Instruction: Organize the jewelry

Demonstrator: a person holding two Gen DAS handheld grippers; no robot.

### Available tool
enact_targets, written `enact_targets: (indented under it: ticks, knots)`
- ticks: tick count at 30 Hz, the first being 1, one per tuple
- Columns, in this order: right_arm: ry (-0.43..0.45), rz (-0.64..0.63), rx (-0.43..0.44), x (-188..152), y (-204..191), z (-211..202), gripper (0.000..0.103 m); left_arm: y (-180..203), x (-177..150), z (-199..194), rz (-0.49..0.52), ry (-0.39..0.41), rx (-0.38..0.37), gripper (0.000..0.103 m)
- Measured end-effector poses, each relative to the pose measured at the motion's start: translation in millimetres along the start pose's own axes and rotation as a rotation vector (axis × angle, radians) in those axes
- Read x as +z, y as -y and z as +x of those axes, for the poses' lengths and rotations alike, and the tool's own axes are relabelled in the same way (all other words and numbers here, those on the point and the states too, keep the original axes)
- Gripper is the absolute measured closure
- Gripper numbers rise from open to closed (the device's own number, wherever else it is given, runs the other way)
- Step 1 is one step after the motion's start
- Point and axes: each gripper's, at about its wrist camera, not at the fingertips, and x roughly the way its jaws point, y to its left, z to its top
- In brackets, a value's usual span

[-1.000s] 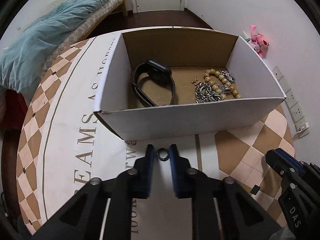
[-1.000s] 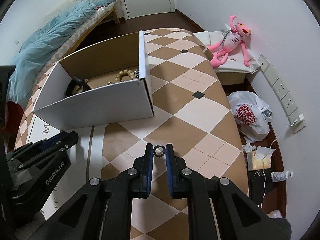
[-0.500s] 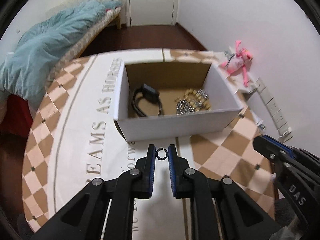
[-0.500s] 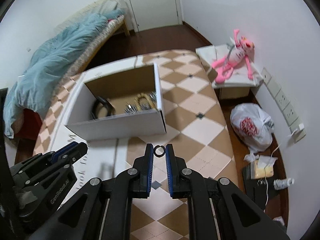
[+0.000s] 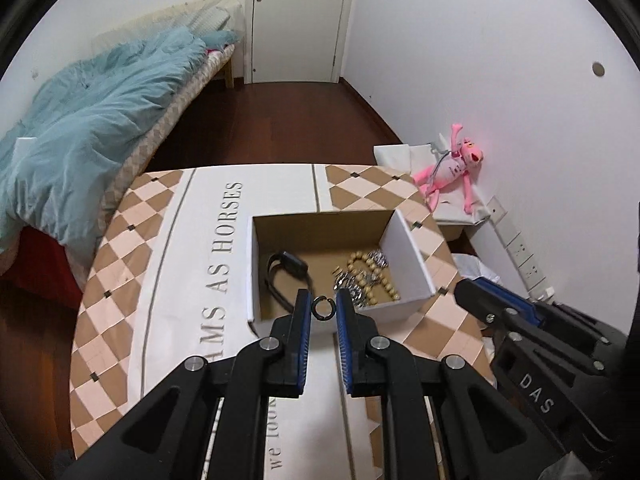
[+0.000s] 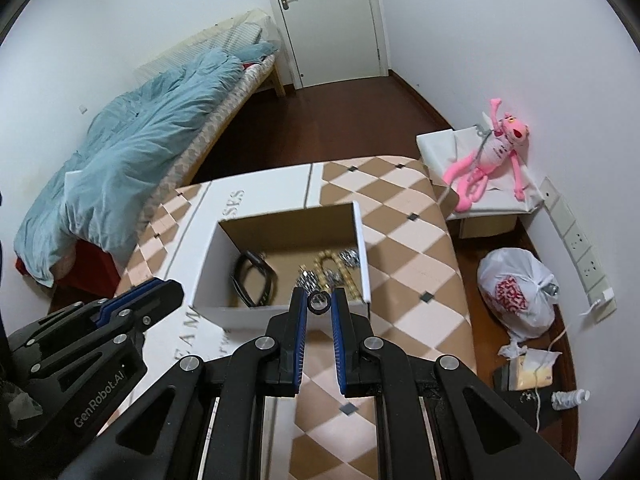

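A bed (image 6: 224, 92) with a crumpled blue duvet (image 6: 132, 148) stood along the wall in the upper left of the frame. A white door (image 6: 328, 16) was closed at the top centre, above a dark wooden floor (image 6: 340, 120). A pink plush toy (image 6: 488, 160) lay on a white box (image 6: 436, 148) at the right. Below it, a tied white plastic bag (image 6: 516, 288) sat on the floor, and wall sockets (image 6: 576, 240) ran down the right wall. The tabletop (image 6: 404, 240) wore a brown and cream diamond-pattern cloth.
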Motion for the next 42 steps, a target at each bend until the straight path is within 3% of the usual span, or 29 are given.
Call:
enact_targets:
  ticks: [5, 12, 19, 20, 22, 23, 24, 29, 32, 35, 37, 41, 42]
  knots:
    - [-0.072, 0.027, 0.065, 31, 5, 27, 0.09, -10, 33, 26, -0.03, -0.08, -0.069, 0.093]
    - [-0.257, 0.053, 0.119, 67, 11, 97, 0.09, -22, 64, 79, -0.057, -0.244, -0.127, 0.093]
    - [-0.372, 0.08, 0.119, 89, 16, 142, 0.088, -33, 83, 104, -0.105, -0.336, -0.085, 0.091]
    - [-0.375, 0.082, 0.114, 92, 17, 144, 0.086, -35, 85, 105, -0.107, -0.335, -0.072, 0.089]
    - [-0.37, 0.08, 0.102, 95, 19, 144, 0.073, -37, 89, 105, -0.097, -0.327, -0.042, 0.072]
    - [-0.367, 0.077, 0.097, 95, 19, 143, 0.073, -38, 90, 104, -0.091, -0.318, -0.016, 0.049]
    - [-0.364, 0.076, 0.095, 96, 20, 142, 0.073, -40, 90, 102, -0.09, -0.304, -0.001, 0.036]
    - [-0.344, 0.036, 0.025, 98, 18, 134, 0.069, -48, 89, 96, -0.086, -0.274, 0.062, 0.035]
    - [-0.324, -0.006, -0.029, 96, 15, 125, 0.049, -52, 85, 91, -0.072, -0.249, 0.112, 0.009]
    - [-0.307, -0.057, -0.107, 89, 12, 116, 0.036, -54, 79, 87, -0.057, -0.232, 0.159, 0.007]
    - [-0.302, -0.083, -0.155, 81, 11, 112, 0.018, -54, 72, 83, -0.047, -0.213, 0.183, 0.004]
    - [-0.305, -0.102, -0.197, 66, 12, 107, 0.014, -51, 57, 78, -0.027, -0.189, 0.215, 0.001]
    - [-0.309, -0.1, -0.201, 62, 12, 106, 0.009, -50, 54, 78, -0.024, -0.191, 0.219, 0.001]
